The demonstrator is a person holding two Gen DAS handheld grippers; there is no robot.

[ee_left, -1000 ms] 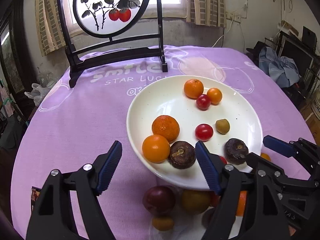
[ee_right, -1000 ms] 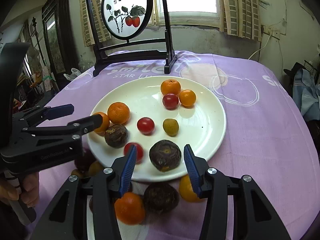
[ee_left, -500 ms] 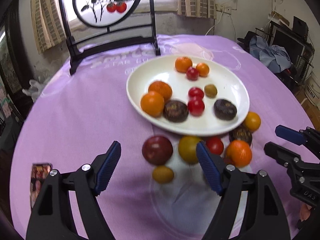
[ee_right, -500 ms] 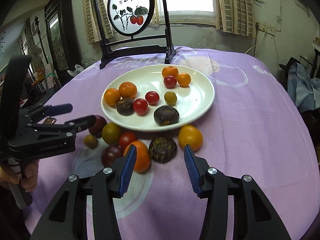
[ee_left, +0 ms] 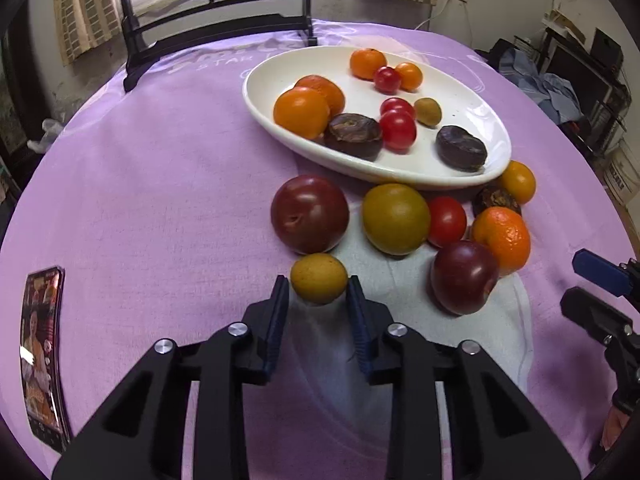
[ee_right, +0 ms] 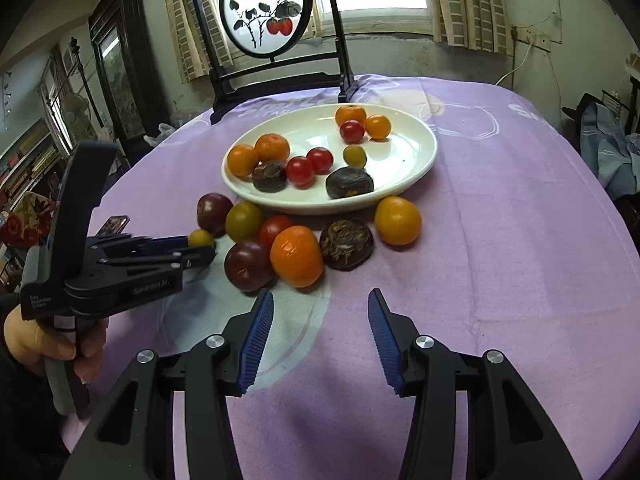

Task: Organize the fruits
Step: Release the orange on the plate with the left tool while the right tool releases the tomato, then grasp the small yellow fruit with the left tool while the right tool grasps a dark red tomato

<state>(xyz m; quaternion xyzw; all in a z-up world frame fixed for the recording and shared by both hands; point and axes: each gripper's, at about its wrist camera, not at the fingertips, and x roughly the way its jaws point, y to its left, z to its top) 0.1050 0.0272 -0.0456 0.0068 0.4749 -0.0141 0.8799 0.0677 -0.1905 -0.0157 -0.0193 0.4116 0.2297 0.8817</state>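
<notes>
I have the small yellow-brown fruit [ee_left: 319, 283] between the pads of my left gripper [ee_left: 318, 286], whose jaws have just been closing and now sit pressed against its 2 sides. It is roundish, slightly wider than tall, with a matte, finely speckled skin, its longer axis running across the jaws; I cannot tell which way its stem end points. It rests on the purple cloth of the tabletop [ee_left: 160, 208], at the near end of the loose pile, just in front of a smooth dark red plum [ee_left: 310, 213].

Beside that plum lie an olive-green round fruit [ee_left: 396, 218], a glossy red tomato [ee_left: 447, 221], a second dark plum [ee_left: 464, 276], a dimpled orange mandarin [ee_left: 502, 238], a wrinkled dark brown flattened fruit [ee_right: 346, 244] and a smooth yellow-orange fruit [ee_right: 398, 220].

Just behind the pile stands the white glazed plate [ee_left: 472, 92], round and shallow, carrying 4 orange fruits, 3 red tomatoes, 1 small olive fruit and 2 wrinkled dark ones.

My right gripper [ee_right: 320, 336] hangs above bare cloth on the near side of the pile, jaws apart, nothing between its ribbed blue pads.

Toward the far edge of the tabletop stands a black-framed round painted screen [ee_right: 264, 12]. A printed card [ee_left: 42, 356] lies flat near the left edge.
</notes>
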